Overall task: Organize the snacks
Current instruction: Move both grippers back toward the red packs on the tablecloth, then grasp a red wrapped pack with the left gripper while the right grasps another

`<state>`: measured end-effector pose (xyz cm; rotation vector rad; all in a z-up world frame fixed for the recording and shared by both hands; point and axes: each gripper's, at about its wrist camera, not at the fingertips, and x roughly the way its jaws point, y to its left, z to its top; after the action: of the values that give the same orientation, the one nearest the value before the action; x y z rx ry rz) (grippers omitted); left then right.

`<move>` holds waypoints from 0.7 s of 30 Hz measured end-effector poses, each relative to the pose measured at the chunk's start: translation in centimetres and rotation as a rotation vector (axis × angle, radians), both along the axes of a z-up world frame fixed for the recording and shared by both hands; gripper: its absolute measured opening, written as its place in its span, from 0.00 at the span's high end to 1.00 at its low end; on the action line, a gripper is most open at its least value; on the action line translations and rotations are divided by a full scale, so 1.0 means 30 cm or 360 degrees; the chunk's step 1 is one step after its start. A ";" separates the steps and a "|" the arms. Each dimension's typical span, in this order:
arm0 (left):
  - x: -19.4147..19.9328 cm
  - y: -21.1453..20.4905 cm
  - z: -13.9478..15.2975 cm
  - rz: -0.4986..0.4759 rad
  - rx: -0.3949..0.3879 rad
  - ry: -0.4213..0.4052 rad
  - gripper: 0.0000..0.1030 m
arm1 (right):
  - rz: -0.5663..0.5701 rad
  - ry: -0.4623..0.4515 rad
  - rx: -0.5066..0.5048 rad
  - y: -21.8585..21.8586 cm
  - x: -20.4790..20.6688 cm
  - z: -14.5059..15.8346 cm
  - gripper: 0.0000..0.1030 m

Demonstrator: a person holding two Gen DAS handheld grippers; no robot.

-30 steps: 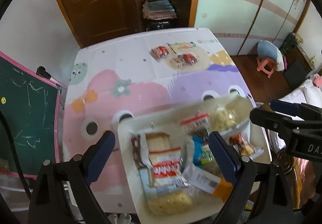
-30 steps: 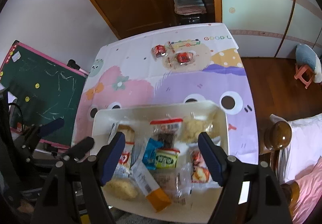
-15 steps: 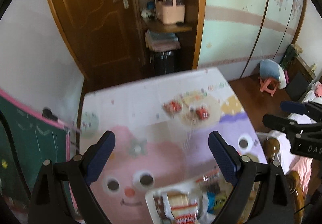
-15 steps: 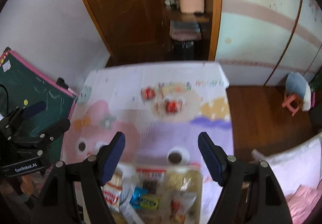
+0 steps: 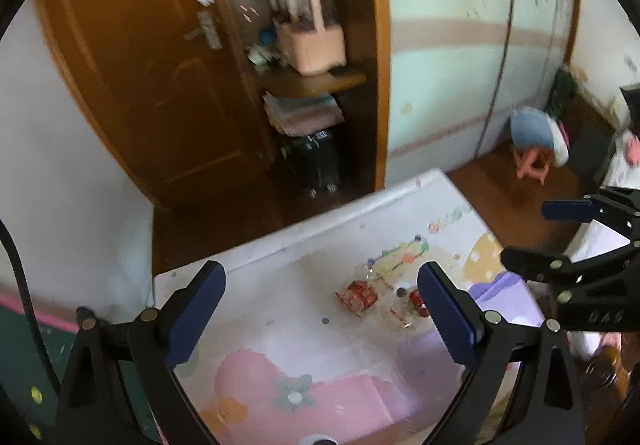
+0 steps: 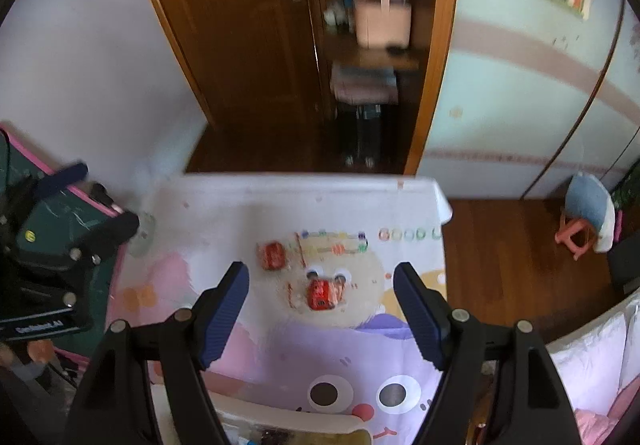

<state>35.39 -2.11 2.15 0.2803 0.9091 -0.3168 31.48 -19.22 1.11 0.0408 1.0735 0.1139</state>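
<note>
I see my left gripper (image 5: 320, 309) with its jaws wide apart and nothing between them; it hangs above the table (image 5: 288, 285) and touches nothing. My right gripper (image 6: 322, 309) is the same, jaws apart and empty. Two red snacks (image 6: 272, 255) (image 6: 322, 293) in clear wrappers lie near each other on the far part of the cartoon cloth (image 6: 280, 345), apart from both grippers. The tray (image 6: 288, 423) shows only its rim at the near edge in the right view. Beyond the table stand a wooden door (image 6: 240, 25), shelves (image 5: 316, 79) and a small stool (image 6: 580, 237).
</note>
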 end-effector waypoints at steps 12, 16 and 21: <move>0.211 -0.090 -0.528 -0.0259 0.0217 0.0358 0.06 | -0.0025 0.0422 0.0048 0.024 0.193 -0.520 0.27; 0.225 -0.105 -0.622 -0.0336 0.0279 0.0419 0.06 | -0.0035 0.0528 0.0040 0.046 0.222 -0.635 0.29; 0.240 -0.120 -0.689 -0.0390 0.0297 0.0465 0.06 | -0.0035 0.0649 0.0026 0.062 0.227 -0.738 0.34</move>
<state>42.58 -5.73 -18.51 0.5295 1.1976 -0.5094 38.29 -17.36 -21.04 0.0935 1.4787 0.0962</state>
